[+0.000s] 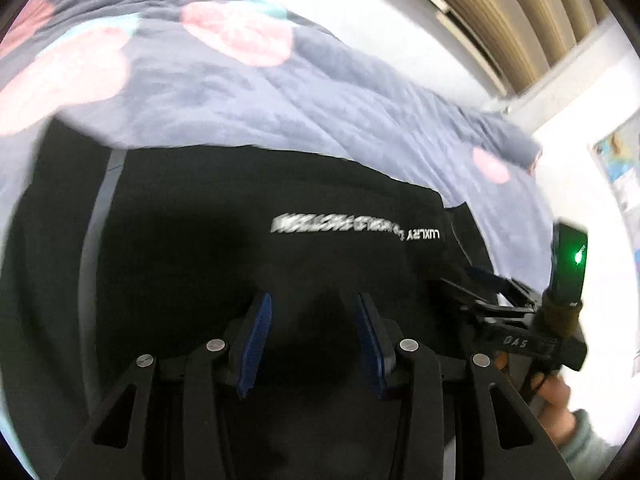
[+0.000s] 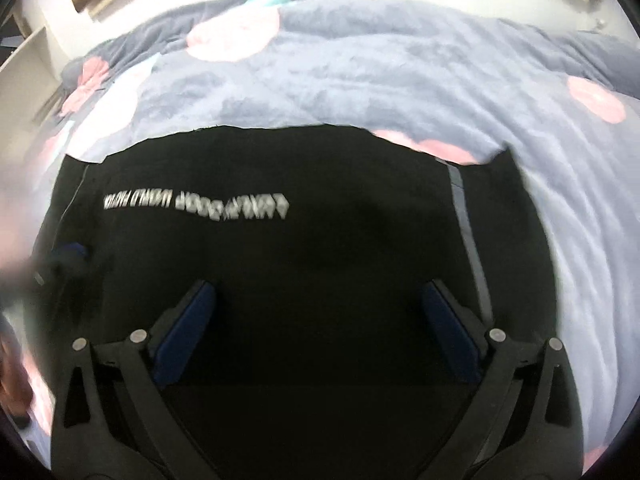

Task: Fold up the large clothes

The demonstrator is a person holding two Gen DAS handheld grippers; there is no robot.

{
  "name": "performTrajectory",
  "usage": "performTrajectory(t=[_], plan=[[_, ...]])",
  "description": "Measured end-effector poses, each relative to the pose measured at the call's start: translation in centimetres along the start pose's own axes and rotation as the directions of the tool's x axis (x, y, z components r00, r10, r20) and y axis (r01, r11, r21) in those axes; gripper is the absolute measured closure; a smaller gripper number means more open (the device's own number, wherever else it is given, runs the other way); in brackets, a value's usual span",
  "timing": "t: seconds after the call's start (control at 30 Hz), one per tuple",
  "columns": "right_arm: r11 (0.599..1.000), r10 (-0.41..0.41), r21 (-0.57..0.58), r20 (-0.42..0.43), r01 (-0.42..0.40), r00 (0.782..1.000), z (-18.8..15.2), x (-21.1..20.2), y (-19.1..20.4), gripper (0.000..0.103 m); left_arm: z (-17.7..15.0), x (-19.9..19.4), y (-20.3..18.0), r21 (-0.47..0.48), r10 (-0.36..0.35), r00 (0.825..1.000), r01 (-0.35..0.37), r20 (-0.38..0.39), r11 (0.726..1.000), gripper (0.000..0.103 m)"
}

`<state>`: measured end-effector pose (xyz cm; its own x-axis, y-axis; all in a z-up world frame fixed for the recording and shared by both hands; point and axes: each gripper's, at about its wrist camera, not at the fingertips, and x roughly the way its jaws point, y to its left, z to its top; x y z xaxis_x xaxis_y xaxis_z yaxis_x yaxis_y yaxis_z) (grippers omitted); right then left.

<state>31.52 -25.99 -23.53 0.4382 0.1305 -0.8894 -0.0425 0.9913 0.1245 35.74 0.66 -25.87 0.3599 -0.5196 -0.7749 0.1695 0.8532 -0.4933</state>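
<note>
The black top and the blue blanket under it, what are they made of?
The black top looks like soft knit cloth, maybe cotton: matte, lying flat, with white printed letters and a grey stripe. The blue blanket looks like fuzzy fleece or plush: its surface is velvety with soft wrinkles and pink round patches. Blur leaves both uncertain.

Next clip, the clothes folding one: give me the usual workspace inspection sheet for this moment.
Surface: bed covered by a grey-blue blanket with pink round patches.
Job's things: black garment spread on the blanket, white lettering and a grey stripe facing up.
Clutter: nothing seen.
Grippers: left claw open above the garment, nothing between its blue pads; right claw open wide above the garment, empty. A hand holds the right tool, which shows a green light.
Cables: nothing seen.
Surroundings: wooden slats, white wall, poster.
</note>
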Motion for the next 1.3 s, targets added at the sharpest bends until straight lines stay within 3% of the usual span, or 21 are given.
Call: performTrajectory(t=[0.23, 0.43, 0.63, 0.83, 0.9, 0.97, 1.2, 1.3], plan=[[0.992, 0.006, 0.126, 0.028, -0.010, 1.000, -3.9, -4.2, -6.0, 0.002, -3.4, -7.9, 7.2, -0.133, 0.013, 0.997, -0.004, 0.073, 0.991, 0.059], [0.978, 0.013, 0.210, -0.013, -0.010, 1.000, -5.9, -5.0, -10.6, 0.002, -5.8, -11.1, 12.1, -0.221, 0.052, 0.995, -0.033, 0.079, 0.975, 0.058], [0.965, 0.101, 0.252, -0.071, -0.080, 0.992, -6.6, -2.8, -11.9, 0.002, -5.8, -9.6, 15.0, -0.315, -0.002, 0.999, 0.016, 0.046, 0.949, 0.053], [0.917, 0.244, 0.347, -0.100, -0.196, 0.965, -6.5, 0.2, -12.9, 0.001, -4.3, -6.7, 16.6, -0.348, -0.028, 1.000, 0.025, -0.004, 0.937, 0.052], [0.904, 0.278, 0.365, -0.103, -0.224, 0.955, -6.2, 0.8, -13.1, 0.001, -3.9, -5.8, 17.0, -0.354, -0.065, 0.998, 0.056, -0.015, 0.933, 0.043], [0.898, 0.299, 0.368, -0.111, -0.241, 0.948, -5.9, 1.3, -13.0, 0.000, -3.5, -5.3, 17.1, -0.353, -0.079, 0.997, 0.065, -0.027, 0.933, 0.036], [0.888, 0.348, 0.365, -0.134, -0.281, 0.928, -5.1, 2.8, -12.1, 0.000, -3.2, -1.5, 16.8, -0.349, -0.164, 0.980, 0.114, -0.116, 0.930, 0.035], [0.878, 0.375, 0.371, -0.138, -0.303, 0.917, -5.2, 3.4, -11.7, 0.000, -3.4, -0.6, 16.9, -0.362, -0.183, 0.977, 0.133, -0.108, 0.923, 0.034]])
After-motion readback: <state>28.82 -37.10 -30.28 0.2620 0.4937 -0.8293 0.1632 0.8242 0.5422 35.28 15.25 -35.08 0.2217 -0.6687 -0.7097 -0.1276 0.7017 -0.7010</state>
